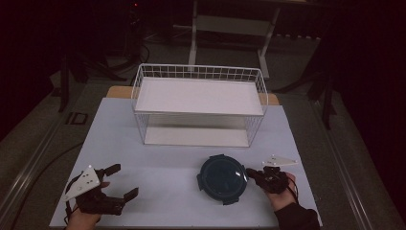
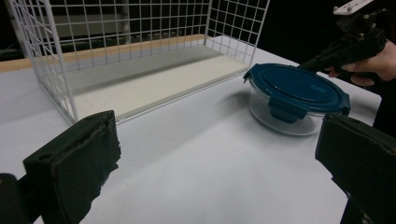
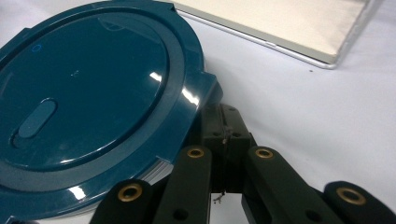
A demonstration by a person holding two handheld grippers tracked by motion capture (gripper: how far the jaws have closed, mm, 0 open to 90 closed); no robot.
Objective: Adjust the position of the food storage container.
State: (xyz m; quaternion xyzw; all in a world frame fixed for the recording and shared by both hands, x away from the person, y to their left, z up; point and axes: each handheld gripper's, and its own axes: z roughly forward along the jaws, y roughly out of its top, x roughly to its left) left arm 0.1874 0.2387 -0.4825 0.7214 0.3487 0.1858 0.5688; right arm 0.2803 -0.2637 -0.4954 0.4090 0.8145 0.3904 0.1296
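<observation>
Two grippers are sharing the tabletop [image 1: 158, 158], but the right gripper [image 1: 253, 174] is the nearer one — its jaws are pressed together, tips touching the rim of the round lidded container [image 1: 223, 178] lying just to its left. The left gripper [image 1: 125, 181] is sitting well apart, jaws gaping, the container off to its right.

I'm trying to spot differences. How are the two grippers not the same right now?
The left gripper has its fingers spread wide apart with nothing between them, while the right gripper has its fingers closed together. The left gripper sits away from the blue-lidded container, while the right gripper's tips are right at the container's edge by a lid tab. Both are black, hand-held, and low over the white table.
</observation>
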